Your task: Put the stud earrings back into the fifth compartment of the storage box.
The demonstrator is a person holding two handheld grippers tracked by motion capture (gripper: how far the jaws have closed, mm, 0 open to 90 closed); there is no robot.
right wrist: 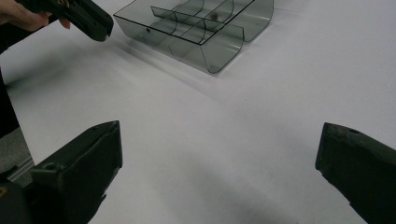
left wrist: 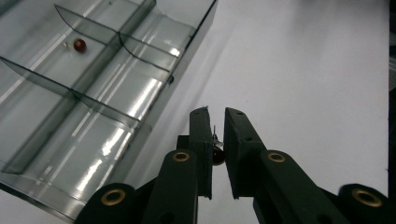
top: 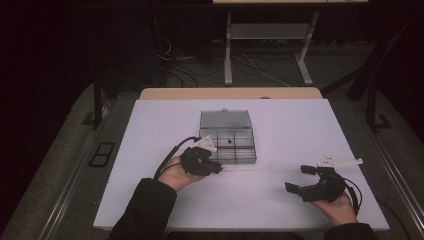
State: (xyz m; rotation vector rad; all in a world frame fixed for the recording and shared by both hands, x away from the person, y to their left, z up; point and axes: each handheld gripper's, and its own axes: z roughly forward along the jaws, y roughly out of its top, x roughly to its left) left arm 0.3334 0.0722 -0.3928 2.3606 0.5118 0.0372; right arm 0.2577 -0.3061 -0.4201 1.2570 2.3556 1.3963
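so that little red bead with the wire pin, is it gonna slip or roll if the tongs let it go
Probably yes. The red bead looks round and glossy, so it would likely roll on the smooth white table. It seems tiny and light, pinched between the left tongs near the pads' inner edge, so a slight shift could drop it. Its thin wire pin looks easily bent.

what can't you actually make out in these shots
- Small dark red piece in the left hand-held gripper: left gripper view, the jaws cover most of it, so its shape is unclear.
- Red bead in the clear divided box: a mere dark speck in the high view.
- Far compartments of the box: right gripper view, cut off by the top edge.
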